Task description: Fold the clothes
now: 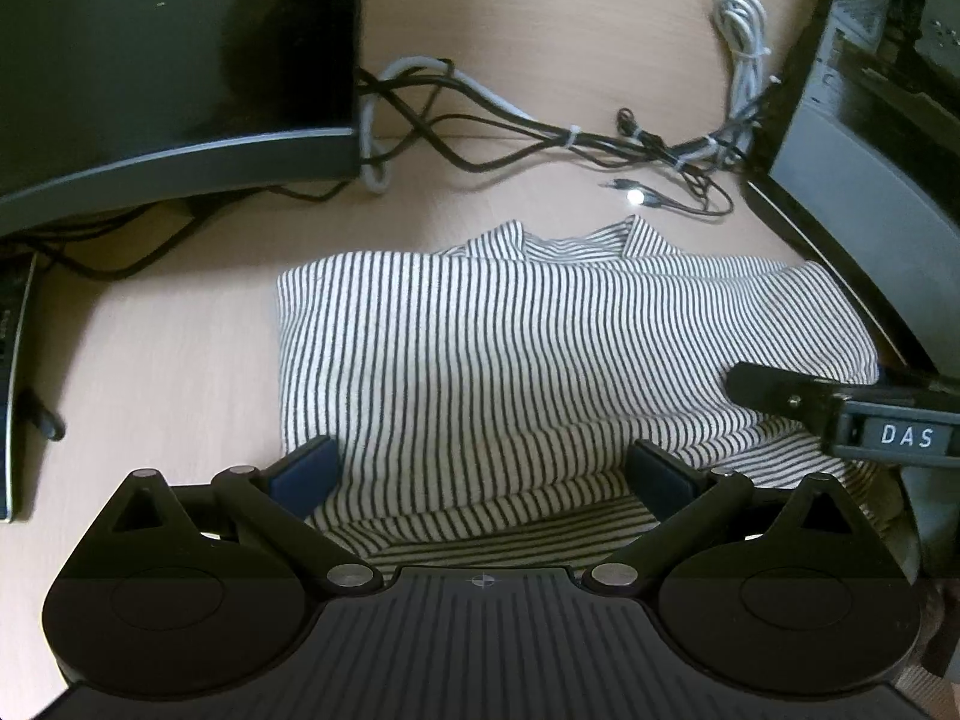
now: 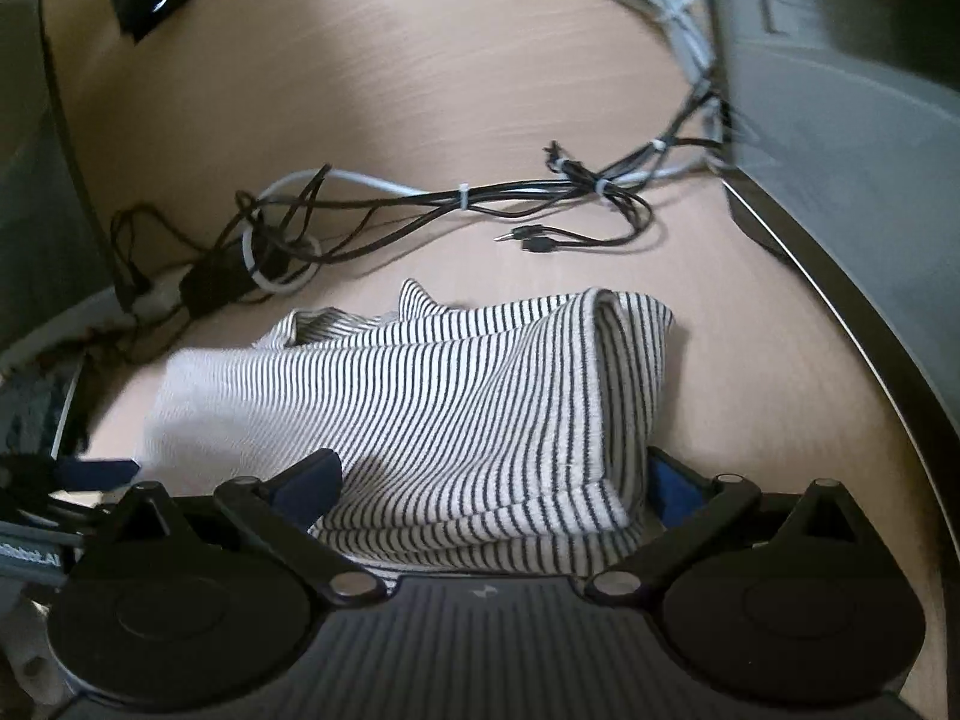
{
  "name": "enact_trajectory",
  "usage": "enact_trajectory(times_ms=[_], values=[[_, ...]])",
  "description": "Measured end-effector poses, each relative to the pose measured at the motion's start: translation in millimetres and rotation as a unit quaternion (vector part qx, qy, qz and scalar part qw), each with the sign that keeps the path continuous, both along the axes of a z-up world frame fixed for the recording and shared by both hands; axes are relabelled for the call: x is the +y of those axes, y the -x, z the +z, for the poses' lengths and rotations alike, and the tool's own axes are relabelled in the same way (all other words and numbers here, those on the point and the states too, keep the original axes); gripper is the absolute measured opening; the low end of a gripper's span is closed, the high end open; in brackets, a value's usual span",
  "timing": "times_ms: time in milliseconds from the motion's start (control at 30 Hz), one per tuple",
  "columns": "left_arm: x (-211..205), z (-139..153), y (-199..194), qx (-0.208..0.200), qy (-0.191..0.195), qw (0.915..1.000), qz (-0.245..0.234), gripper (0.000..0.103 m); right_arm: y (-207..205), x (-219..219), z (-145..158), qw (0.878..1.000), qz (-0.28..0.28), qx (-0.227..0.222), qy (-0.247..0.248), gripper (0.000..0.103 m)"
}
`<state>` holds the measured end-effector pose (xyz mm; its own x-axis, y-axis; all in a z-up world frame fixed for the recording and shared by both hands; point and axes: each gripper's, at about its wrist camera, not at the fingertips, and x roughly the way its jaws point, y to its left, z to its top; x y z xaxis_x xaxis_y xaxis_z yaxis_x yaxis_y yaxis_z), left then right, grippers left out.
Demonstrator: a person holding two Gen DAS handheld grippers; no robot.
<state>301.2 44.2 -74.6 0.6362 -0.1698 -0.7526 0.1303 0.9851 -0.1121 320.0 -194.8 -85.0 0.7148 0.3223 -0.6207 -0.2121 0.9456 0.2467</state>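
A black-and-white striped shirt lies folded on the light wooden desk, collar at the far side. My left gripper is open, its blue-padded fingers straddling the shirt's near folded edge. My right gripper is open too, fingers either side of the shirt's near right corner, where the layers are stacked. The right gripper's finger also shows in the left wrist view, resting at the shirt's right edge.
A tangle of black and white cables lies behind the shirt. A dark monitor stands at the back left, and a grey computer case at the right. A dark device sits at the left edge.
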Motion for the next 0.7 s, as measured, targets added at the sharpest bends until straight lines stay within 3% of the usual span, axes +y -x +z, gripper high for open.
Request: enact_trajectory(times_ms=[133, 300, 700], values=[[5, -5, 0, -0.024, 0.003, 0.9996, 0.016, 0.103, -7, 4, -3, 1.0, 0.011, -0.003, 0.008, 0.103], [-8, -17, 13, -0.08, -0.057, 0.9951, -0.008, 0.103, -5, 10, -3, 1.0, 0.015, -0.003, 0.025, 0.103], [-2, -15, 16, -0.087, -0.038, 0.9955, -0.009, 0.103, -1, -1, -3, 1.0, 0.007, -0.005, -0.013, 0.103]])
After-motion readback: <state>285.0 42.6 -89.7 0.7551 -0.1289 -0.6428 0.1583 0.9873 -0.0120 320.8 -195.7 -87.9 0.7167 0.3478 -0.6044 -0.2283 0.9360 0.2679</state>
